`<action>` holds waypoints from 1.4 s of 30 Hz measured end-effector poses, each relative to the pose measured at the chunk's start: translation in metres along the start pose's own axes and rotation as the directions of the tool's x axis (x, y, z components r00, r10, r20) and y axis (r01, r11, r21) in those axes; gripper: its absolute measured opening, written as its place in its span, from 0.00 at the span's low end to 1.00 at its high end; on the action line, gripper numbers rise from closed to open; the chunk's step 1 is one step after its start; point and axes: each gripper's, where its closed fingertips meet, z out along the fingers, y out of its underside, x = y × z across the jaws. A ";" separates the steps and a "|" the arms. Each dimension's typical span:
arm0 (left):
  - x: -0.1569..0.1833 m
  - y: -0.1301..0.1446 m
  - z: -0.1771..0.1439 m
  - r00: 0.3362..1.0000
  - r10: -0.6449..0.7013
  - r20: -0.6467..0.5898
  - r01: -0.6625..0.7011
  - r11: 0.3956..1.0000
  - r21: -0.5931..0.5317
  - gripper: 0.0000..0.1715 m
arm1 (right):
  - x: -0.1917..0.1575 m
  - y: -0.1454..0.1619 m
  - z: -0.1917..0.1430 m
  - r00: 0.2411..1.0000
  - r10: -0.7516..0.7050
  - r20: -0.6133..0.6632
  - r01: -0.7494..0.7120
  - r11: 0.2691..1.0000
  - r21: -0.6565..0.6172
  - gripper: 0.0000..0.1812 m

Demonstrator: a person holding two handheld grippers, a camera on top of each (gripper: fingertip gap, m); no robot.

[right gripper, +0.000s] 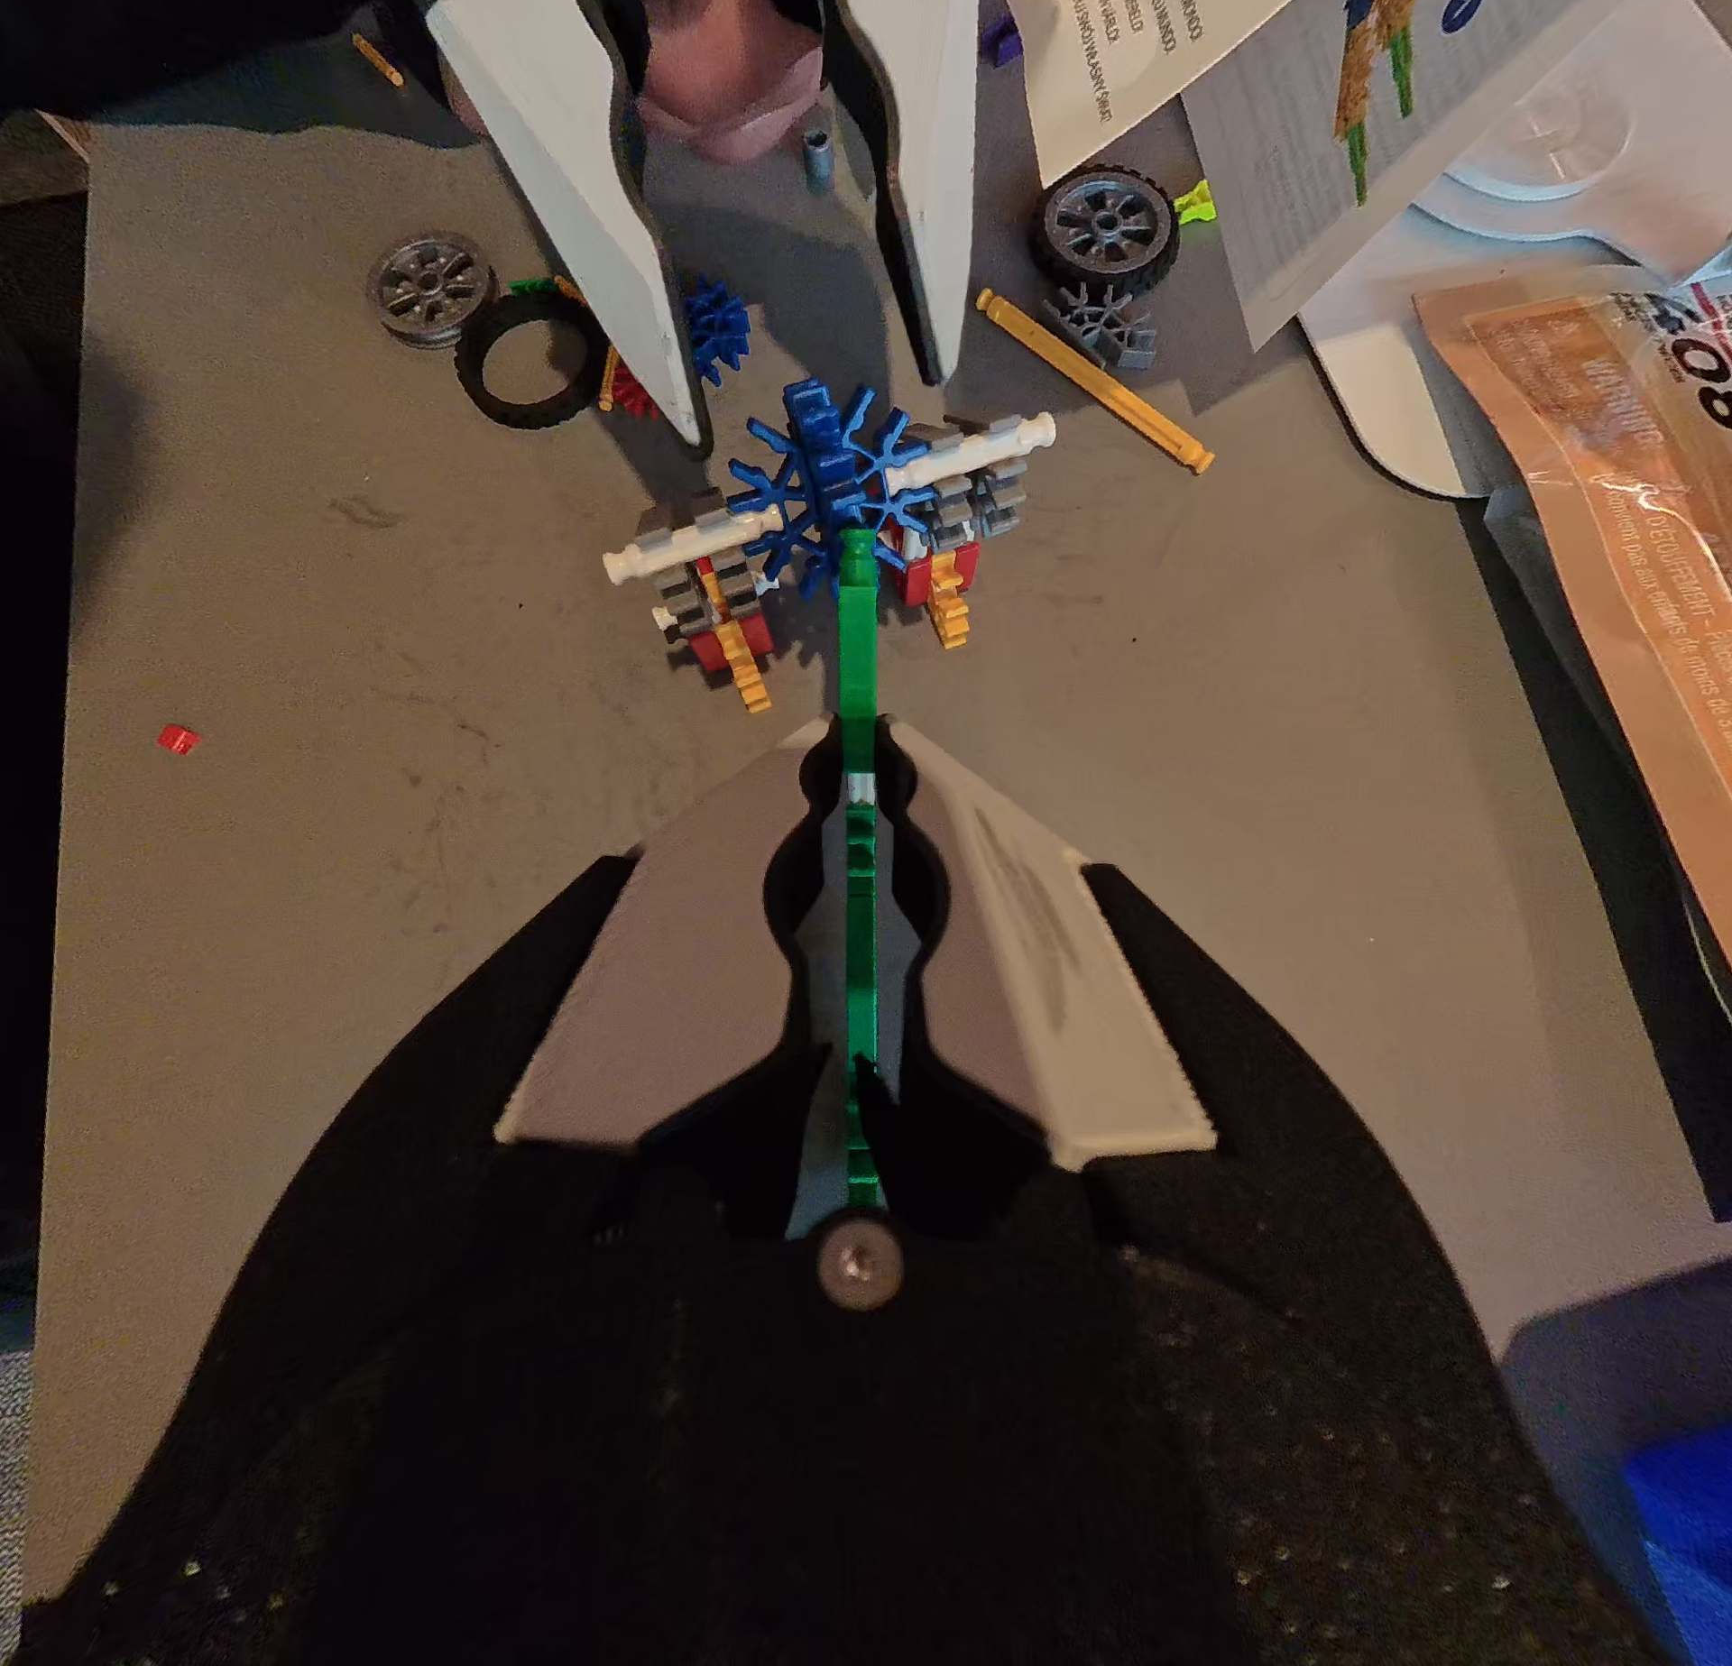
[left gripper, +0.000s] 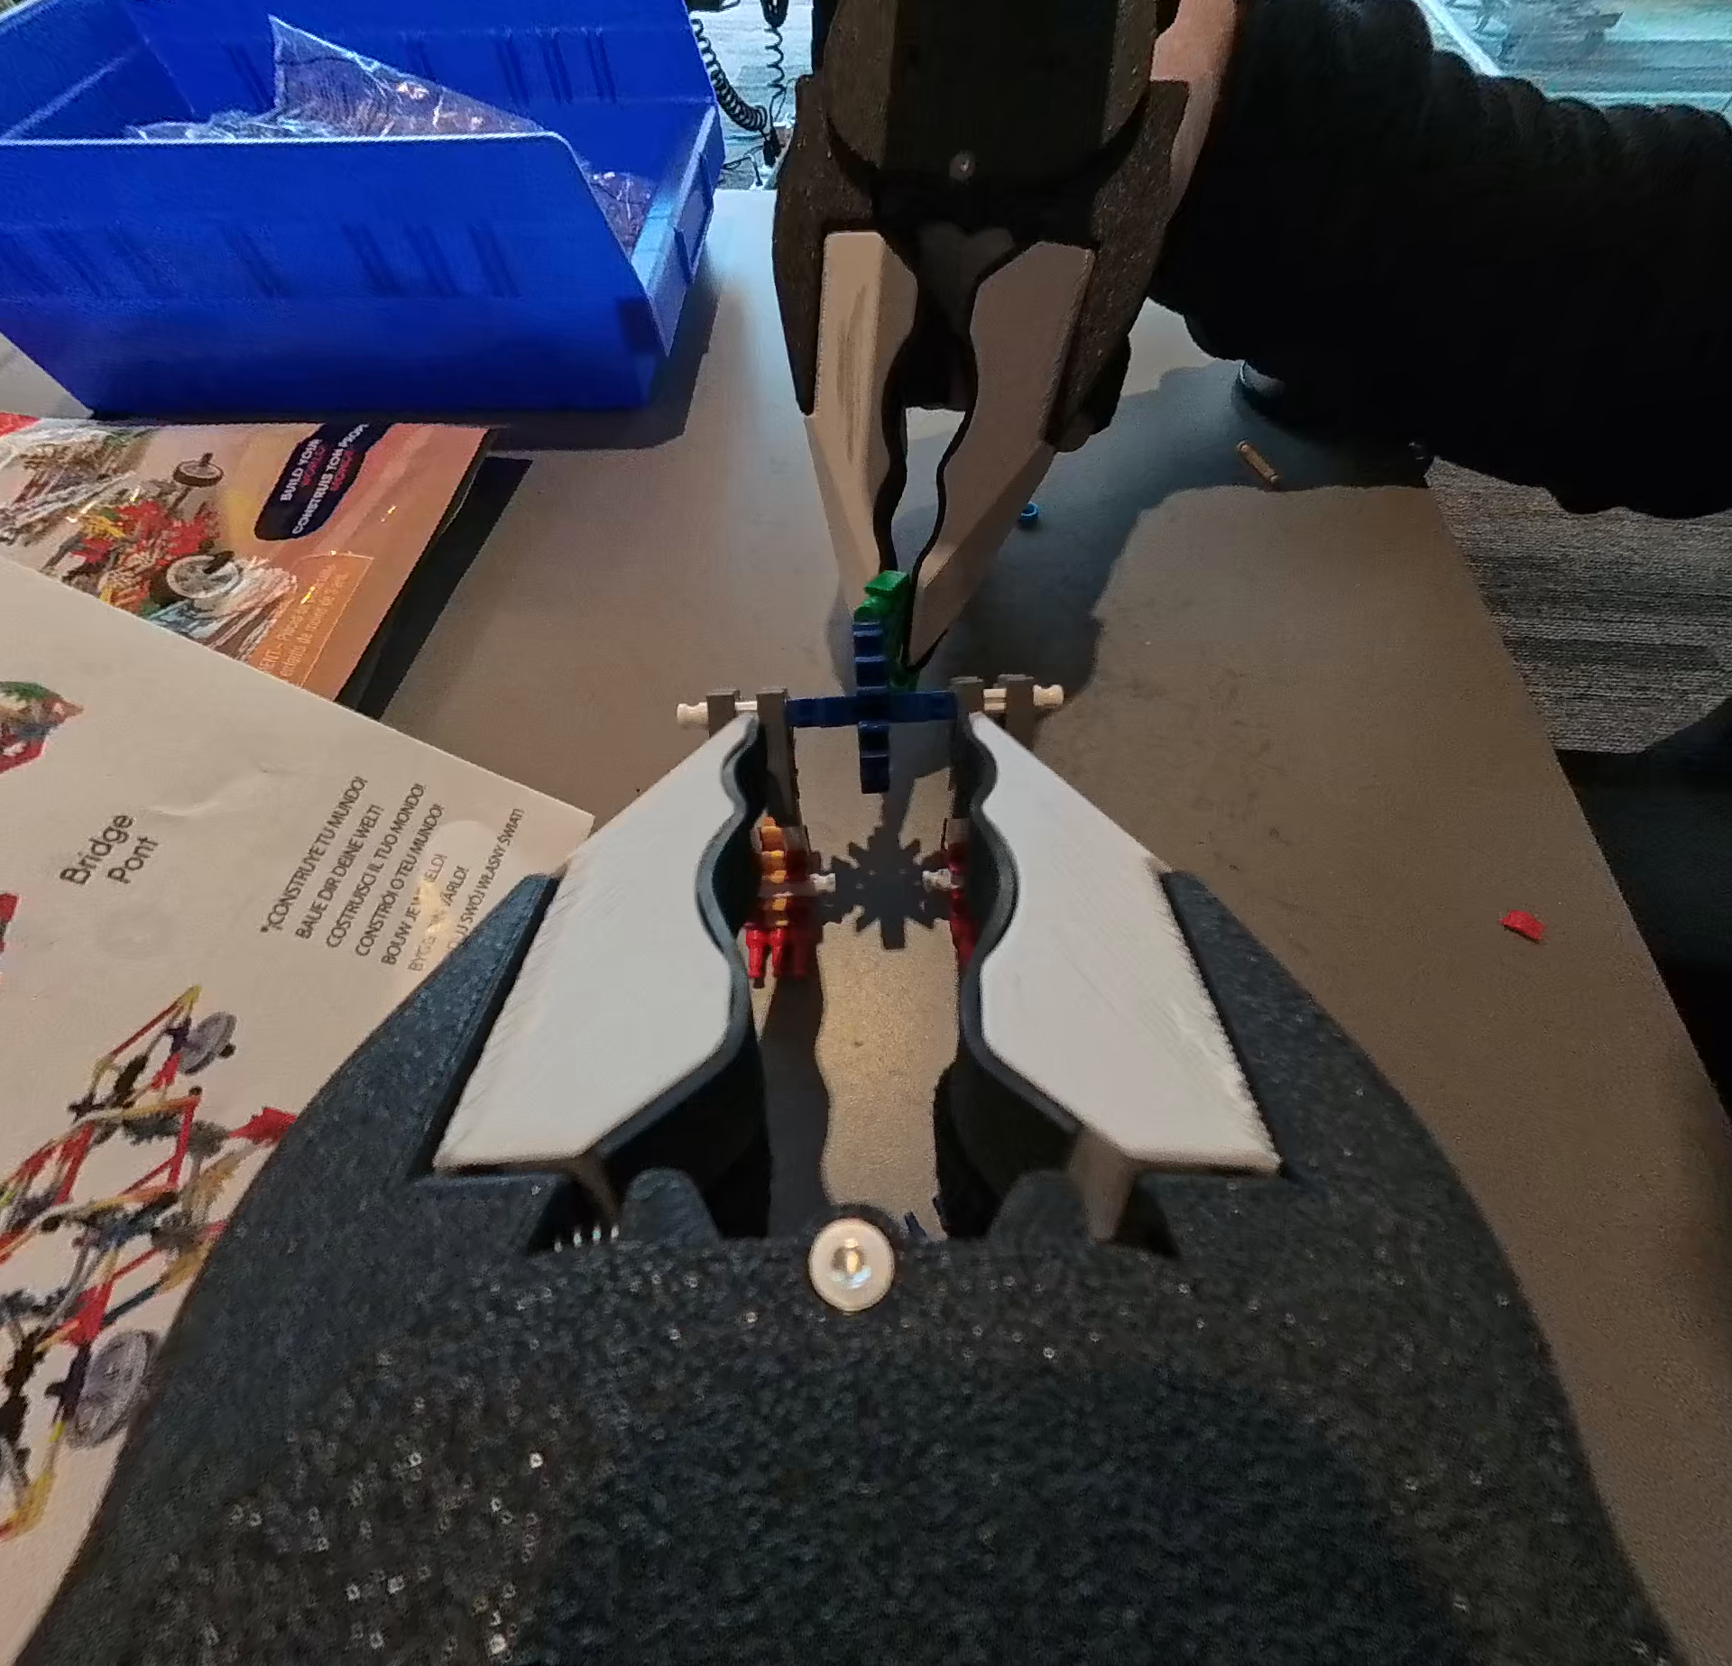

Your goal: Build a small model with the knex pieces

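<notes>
A small toy assembly (right gripper: 825, 506) stands on the grey table (right gripper: 281, 871): a blue snowflake connector (left gripper: 872, 712) on white rods, with grey, red and yellow pieces. My left gripper (left gripper: 867, 731) has its fingers closed against the grey connectors on both sides of the blue one. It also shows from the far side in the right wrist view (right gripper: 815, 403). My right gripper (right gripper: 858, 731) is shut on a green rod (right gripper: 858, 646) whose tip touches the blue connector. In the left wrist view the right gripper (left gripper: 904, 609) comes down from behind, held by a hand in a black sleeve.
A blue bin (left gripper: 328, 243) with plastic bags stands at the back left, by printed instruction sheets (left gripper: 234, 871). Loose parts lie around: a wheel (right gripper: 1106, 225), a tyre (right gripper: 525, 365), a hub (right gripper: 426, 286), a yellow rod (right gripper: 1087, 375), a red bit (right gripper: 178, 738). A plastic bag (right gripper: 1593, 543) lies nearby. The gap from one gripper's tips to the other's is roughly 6 cm.
</notes>
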 end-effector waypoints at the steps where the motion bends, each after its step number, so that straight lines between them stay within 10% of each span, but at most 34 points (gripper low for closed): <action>1: 0.000 0.000 0.000 1.000 0.001 0.003 -0.001 1.000 -0.001 0.24 | 0.000 0.000 0.000 1.000 -0.001 -0.001 0.001 1.000 -0.001 0.03; 42: -0.003 -0.006 0.008 0.998 0.043 0.044 -0.044 0.999 0.023 0.24 | 0.003 -0.010 -0.005 1.000 -0.019 -0.017 0.021 0.997 0.074 0.03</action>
